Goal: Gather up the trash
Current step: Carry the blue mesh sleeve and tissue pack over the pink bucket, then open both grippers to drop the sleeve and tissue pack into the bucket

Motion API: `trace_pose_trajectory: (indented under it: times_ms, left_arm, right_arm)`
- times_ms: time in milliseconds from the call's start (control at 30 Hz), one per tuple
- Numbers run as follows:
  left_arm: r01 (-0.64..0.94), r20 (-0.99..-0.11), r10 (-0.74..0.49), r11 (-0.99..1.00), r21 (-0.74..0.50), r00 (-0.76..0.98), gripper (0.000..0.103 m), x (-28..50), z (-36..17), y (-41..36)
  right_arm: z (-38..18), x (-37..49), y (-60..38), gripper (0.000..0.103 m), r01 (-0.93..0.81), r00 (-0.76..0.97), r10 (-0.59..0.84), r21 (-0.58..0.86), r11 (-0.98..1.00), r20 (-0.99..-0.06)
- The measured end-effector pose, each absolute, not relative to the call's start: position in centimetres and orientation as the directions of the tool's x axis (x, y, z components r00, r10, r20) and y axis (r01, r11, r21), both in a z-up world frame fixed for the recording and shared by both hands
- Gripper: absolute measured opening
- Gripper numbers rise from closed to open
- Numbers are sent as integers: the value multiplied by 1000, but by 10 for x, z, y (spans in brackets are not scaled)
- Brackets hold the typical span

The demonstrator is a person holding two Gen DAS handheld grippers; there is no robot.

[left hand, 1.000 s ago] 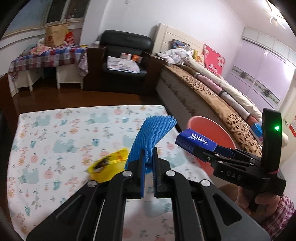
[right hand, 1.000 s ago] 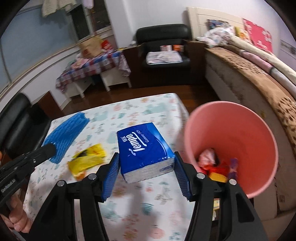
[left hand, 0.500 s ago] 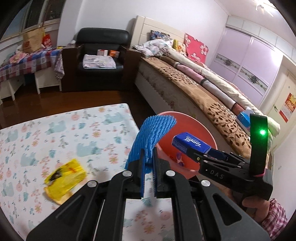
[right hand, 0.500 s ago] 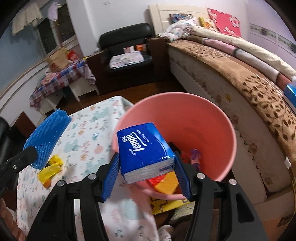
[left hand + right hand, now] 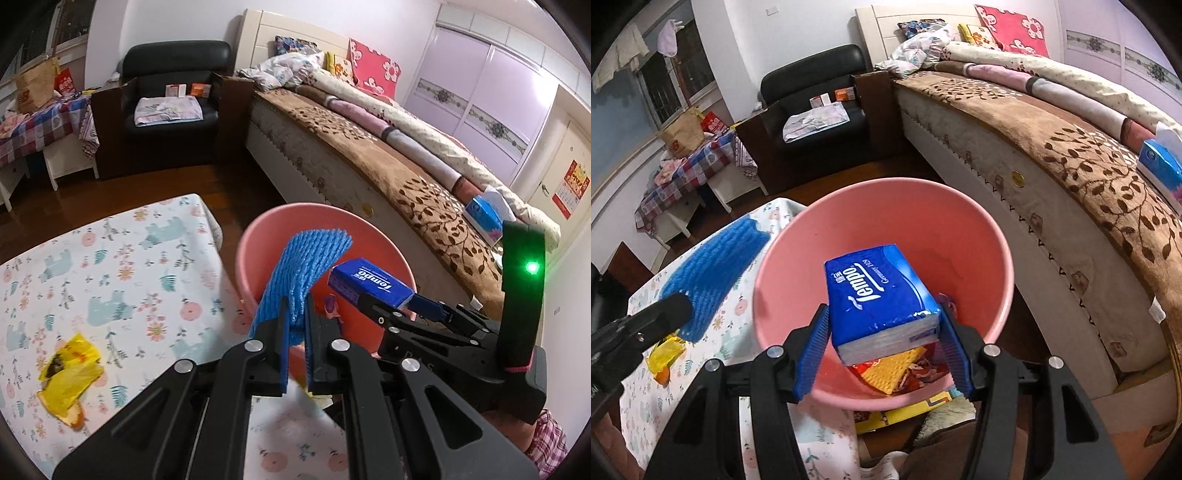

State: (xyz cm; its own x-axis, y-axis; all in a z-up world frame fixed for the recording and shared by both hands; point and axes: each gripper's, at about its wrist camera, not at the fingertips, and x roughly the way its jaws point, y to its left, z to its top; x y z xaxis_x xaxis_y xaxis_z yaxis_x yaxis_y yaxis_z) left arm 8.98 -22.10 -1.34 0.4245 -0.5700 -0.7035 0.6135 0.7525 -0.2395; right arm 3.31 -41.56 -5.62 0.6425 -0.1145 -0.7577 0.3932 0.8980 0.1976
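My left gripper (image 5: 295, 328) is shut on a blue foam net sleeve (image 5: 306, 266) and holds it over the near rim of the pink bin (image 5: 258, 240). My right gripper (image 5: 882, 332) is shut on a blue Tempo tissue pack (image 5: 879, 291) and holds it above the mouth of the pink bin (image 5: 960, 229), which has wrappers at its bottom. The right gripper with the pack (image 5: 369, 284) shows in the left wrist view. The sleeve (image 5: 709, 273) shows at the left of the right wrist view. A yellow wrapper (image 5: 70, 376) lies on the table.
The table has a floral cloth (image 5: 110, 266), and the bin stands off its right edge. A bed (image 5: 1071, 147) runs along the right, with a blue tissue box (image 5: 1160, 166) on it. A black armchair (image 5: 170, 92) and a checked-cloth table (image 5: 40, 125) stand behind.
Both grippers moved right from above the table to over the pink bin, carrying the sleeve and the tissue pack. The yellow wrapper stayed on the table.
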Motion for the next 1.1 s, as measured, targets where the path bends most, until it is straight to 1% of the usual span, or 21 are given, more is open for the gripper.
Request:
trace_pose_trajectory:
  times_ms: [200, 533, 567, 600, 633, 667, 700, 900, 1100]
  left_arm:
    - [617, -722, -559, 752, -232, 409, 6, 91, -23, -239]
    - [601, -733, -536, 769, -219, 419, 6, 93, -33, -247]
    - [599, -735, -533, 770, -218, 418, 8, 94, -33, -247]
    - [598, -739, -530, 772, -217, 417, 13, 95, -33, -247]
    - [596, -741, -531, 772, -222, 411, 29, 96, -33, -247]
    - [592, -741, -533, 773, -229, 409, 41, 96, -33, -246]
    - [585, -737, -537, 775, -239, 411, 43, 97, -33, -244]
    - [586, -718, -557, 769, -256, 417, 44, 96, -27, -238]
    - [596, -710, -562, 764, -247, 425, 44, 90, -23, -232]
  right_arm:
    - [-62, 33, -427, 57, 408, 634, -118, 201, 891, -764]
    - [-68, 31, -432, 58, 417, 629, -118, 205, 886, -768]
    - [-68, 31, -432, 58, 417, 629, -119, 204, 886, -768]
    - [-68, 31, -432, 58, 417, 631, -119, 205, 886, -767]
    - [-68, 31, -433, 58, 416, 633, -118, 207, 886, -765]
    - [-68, 30, -433, 58, 415, 636, -118, 209, 885, -762]
    - [-68, 29, -433, 58, 414, 639, -120, 209, 886, -760]
    - [-63, 27, -433, 58, 416, 652, -131, 208, 885, -747]
    - [-58, 24, -425, 58, 405, 666, -132, 207, 891, -734]
